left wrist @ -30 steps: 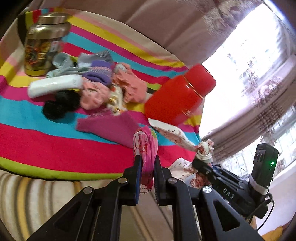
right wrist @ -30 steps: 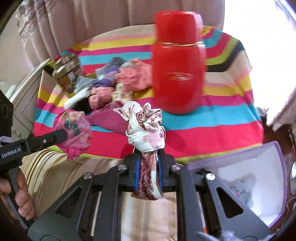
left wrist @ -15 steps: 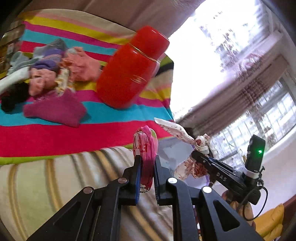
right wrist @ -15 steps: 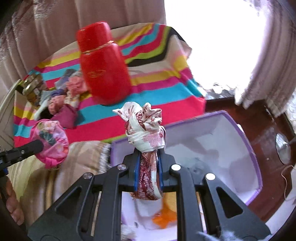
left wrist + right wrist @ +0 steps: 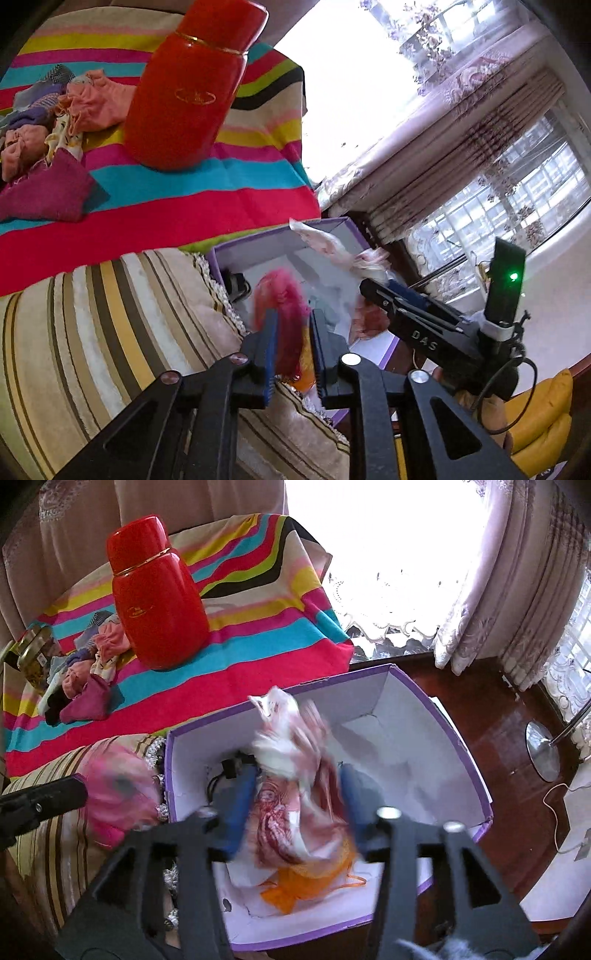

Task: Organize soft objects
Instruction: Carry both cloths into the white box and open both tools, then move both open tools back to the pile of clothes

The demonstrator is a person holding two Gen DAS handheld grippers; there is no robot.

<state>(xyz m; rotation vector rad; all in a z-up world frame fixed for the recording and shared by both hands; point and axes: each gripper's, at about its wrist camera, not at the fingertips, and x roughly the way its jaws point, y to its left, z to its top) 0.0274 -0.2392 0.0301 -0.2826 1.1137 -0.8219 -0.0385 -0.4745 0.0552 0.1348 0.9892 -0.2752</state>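
Soft objects: two cloth bundles at the grippers, both over or near the purple-rimmed white box (image 5: 439, 716), both motion-blurred. Pink bundle (image 5: 282, 317) sits between the pads of the left gripper (image 5: 291, 345); jaws opening, narrow gaps show on both sides of the cloth, so it looks loose, though blur makes contact hard to judge. In the right wrist view this pink bundle (image 5: 118, 797) is at the box's left edge, over the striped beige cushion (image 5: 55, 834). White-and-red patterned cloth (image 5: 291, 775) hangs between the blue pads of the right gripper (image 5: 295, 808); jaws opening, spread wide, clear gaps to both pads, not gripped. It is above the box interior, with an orange cloth (image 5: 306, 882) lying on the box floor below it. Left wrist view shows the right gripper (image 5: 373, 291) over the box (image 5: 258, 243) too. Remaining pile of small cloths (image 5: 92, 664) lies on the striped multicolour cover (image 5: 258, 646), just beside the red flask (image 5: 155, 598), well apart from the box. Maroon cloth (image 5: 40, 192) at the pile's near edge.
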